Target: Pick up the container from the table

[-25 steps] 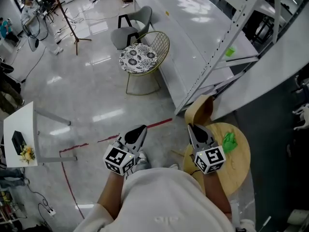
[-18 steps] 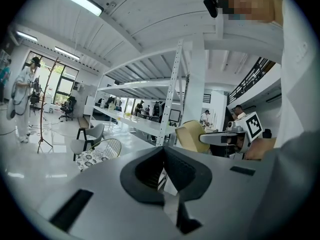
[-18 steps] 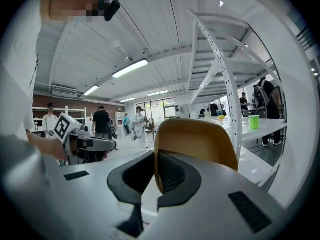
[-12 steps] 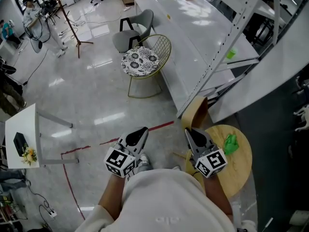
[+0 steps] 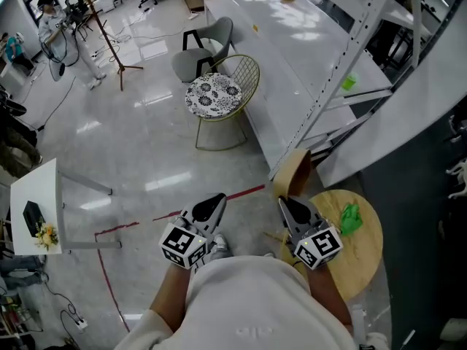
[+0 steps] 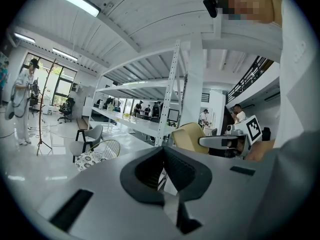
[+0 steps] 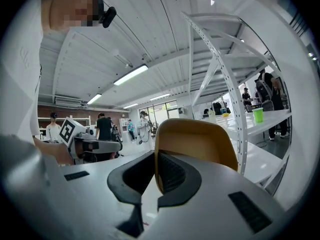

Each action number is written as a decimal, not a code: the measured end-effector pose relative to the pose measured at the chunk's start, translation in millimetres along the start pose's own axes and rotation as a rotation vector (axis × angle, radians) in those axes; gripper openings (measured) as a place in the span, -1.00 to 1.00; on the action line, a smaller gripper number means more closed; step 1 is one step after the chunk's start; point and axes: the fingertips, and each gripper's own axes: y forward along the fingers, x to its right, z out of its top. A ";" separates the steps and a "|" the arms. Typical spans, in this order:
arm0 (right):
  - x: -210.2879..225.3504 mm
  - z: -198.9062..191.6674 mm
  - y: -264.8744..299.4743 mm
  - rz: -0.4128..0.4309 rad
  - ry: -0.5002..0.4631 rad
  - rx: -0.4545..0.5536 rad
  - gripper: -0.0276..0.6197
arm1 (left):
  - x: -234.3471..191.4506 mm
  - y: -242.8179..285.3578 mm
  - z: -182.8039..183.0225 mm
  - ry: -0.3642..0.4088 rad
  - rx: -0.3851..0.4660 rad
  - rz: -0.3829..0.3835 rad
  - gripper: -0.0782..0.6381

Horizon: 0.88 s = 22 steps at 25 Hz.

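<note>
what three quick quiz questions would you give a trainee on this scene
1. True or false: the small green object lies on the round wooden top.
2. Which seat carries the black-and-white patterned cushion? A grey chair; B gold wire chair; C black office chair.
3. Fill in: the left tongs and the right tongs are both ____.
Key: 1 true; 2 B; 3 shut.

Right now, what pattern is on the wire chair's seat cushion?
The cushion is white with black floral print; head view.
</note>
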 end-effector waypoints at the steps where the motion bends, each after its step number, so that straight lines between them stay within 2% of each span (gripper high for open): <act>1: 0.1 0.0 -0.2 0.001 0.000 0.000 -0.80 | 0.9 0.5 0.3 0.001 -0.001 -0.001 -0.74; 22: 5.8 -10.1 -4.6 -0.017 0.022 -0.011 -0.80 | 6.2 5.0 -0.8 -0.002 -0.003 -0.008 -0.74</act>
